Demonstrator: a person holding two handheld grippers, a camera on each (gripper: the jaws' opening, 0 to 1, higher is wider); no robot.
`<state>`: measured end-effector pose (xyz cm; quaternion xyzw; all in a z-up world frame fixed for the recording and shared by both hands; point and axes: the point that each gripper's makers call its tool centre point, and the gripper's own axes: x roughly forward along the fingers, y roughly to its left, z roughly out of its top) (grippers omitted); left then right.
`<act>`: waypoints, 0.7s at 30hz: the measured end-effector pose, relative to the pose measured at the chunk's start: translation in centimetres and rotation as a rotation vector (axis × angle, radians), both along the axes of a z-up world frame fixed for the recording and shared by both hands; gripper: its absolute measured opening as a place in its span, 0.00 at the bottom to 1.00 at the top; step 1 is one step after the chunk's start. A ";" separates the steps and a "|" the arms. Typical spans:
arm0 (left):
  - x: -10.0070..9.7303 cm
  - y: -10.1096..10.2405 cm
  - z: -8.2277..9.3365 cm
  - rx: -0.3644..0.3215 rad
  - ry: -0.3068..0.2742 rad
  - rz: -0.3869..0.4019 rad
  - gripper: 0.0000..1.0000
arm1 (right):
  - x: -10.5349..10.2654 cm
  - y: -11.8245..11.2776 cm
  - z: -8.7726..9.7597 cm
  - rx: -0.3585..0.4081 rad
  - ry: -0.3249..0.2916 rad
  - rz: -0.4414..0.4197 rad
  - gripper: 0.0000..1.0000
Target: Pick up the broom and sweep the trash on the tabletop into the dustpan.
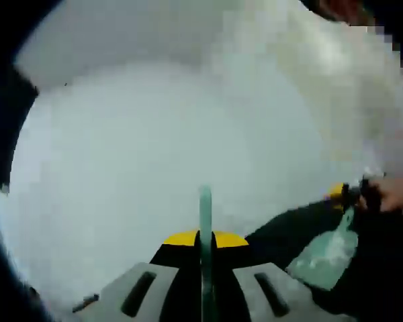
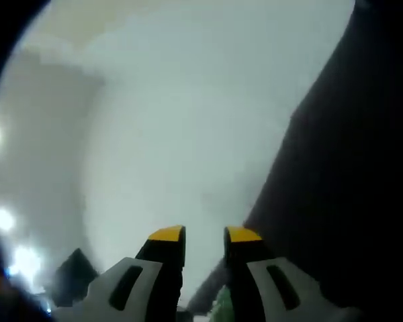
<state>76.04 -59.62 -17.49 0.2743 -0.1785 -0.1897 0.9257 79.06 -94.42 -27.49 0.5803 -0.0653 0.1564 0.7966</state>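
In the left gripper view my left gripper (image 1: 205,239) is shut on a thin teal broom handle (image 1: 205,208), which sticks up between the yellow-tipped jaws. The broom's head is hidden. To the right in that view, a pale green dustpan (image 1: 326,253) hangs tilted over a dark surface (image 1: 282,231). The right gripper (image 1: 346,194) holds it by its handle, with a hand (image 1: 397,193) behind. In the right gripper view my right gripper (image 2: 205,235) has its jaws close together, and a bit of the green dustpan handle (image 2: 221,310) shows low between them.
Both views are blurred and mostly show a plain white wall (image 1: 154,134). A dark mass (image 2: 349,188) covers the right side of the right gripper view. Bright lights (image 2: 3,218) glare at that view's left edge.
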 end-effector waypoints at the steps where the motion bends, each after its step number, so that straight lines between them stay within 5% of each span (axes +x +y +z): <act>1: 0.0 0.3 -0.9 0.064 0.007 0.040 0.04 | -0.2 0.0 -0.3 0.023 0.027 0.015 0.25; 2: 0.2 0.8 -2.1 0.139 0.015 0.094 0.04 | -0.3 -0.1 -1.0 0.036 0.074 0.024 0.25; 4: 0.5 0.5 -4.0 0.187 0.063 0.085 0.04 | -1.0 0.3 -2.0 0.027 0.154 0.036 0.25; 8: 0.8 -0.3 -6.8 0.133 0.187 0.036 0.04 | -2.6 1.7 -2.8 0.025 0.217 0.079 0.25; 11: 0.7 -1.0 -7.4 0.115 0.199 0.018 0.04 | -3.6 2.1 -2.9 -0.012 0.234 0.070 0.25; 18: 0.9 -2.4 -8.9 -0.178 0.430 -0.074 0.13 | -2.8 0.5 -1.7 -0.069 0.140 -0.007 0.25; 21: 0.9 -4.3 -10.2 -0.323 0.593 -0.231 0.21 | -1.2 -0.7 -0.3 -0.104 0.070 -0.025 0.25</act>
